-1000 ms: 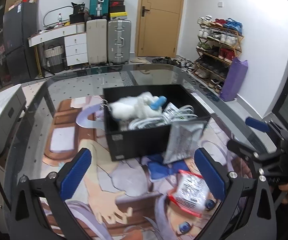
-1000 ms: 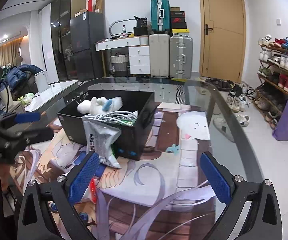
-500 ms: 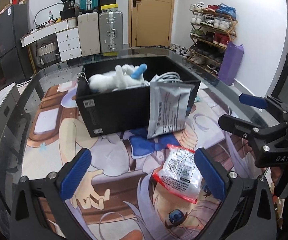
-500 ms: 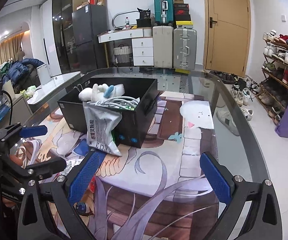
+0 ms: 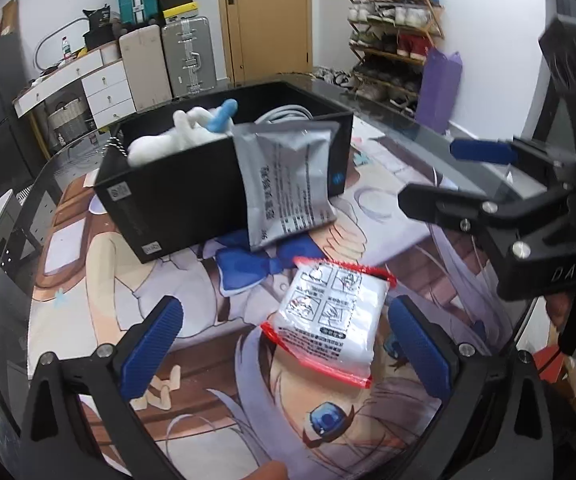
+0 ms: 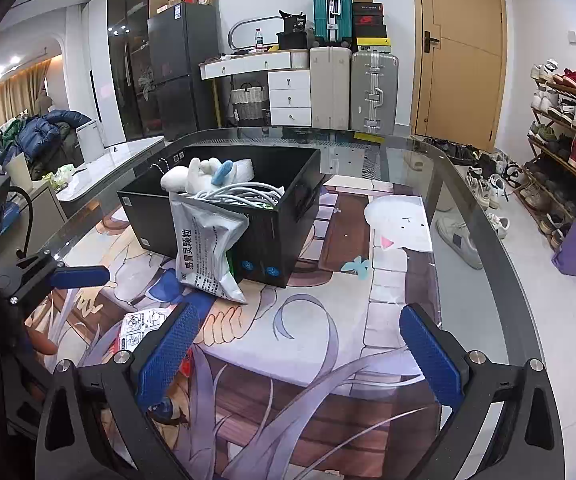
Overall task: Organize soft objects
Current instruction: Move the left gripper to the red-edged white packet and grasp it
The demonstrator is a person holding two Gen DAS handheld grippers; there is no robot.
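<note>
A black box [image 5: 184, 204] on the printed mat holds a white plush toy [image 5: 168, 140] with a blue part and a coil of white cables [image 6: 240, 196]. A grey foil pouch [image 5: 288, 184] hangs over the box's front wall and rests on the mat. In front of it a white pouch with red edges [image 5: 331, 316] lies flat. My left gripper [image 5: 286, 346] is open just above the mat, with that pouch between its fingers, nearer the right one. My right gripper [image 6: 297, 352] is open over bare mat, right of the pouch, holding nothing.
The mat [image 6: 327, 320] covers a glass table whose curved edge [image 6: 467, 200] runs along the right. The right gripper [image 5: 439, 174] and a hand [image 5: 567, 308] fill the right side of the left wrist view. Suitcases, drawers and a shoe rack stand beyond the table.
My left gripper has come down and forward, so the red-edged pouch now lies between its fingers. The right gripper has drawn closer on the right. Both stay open.
</note>
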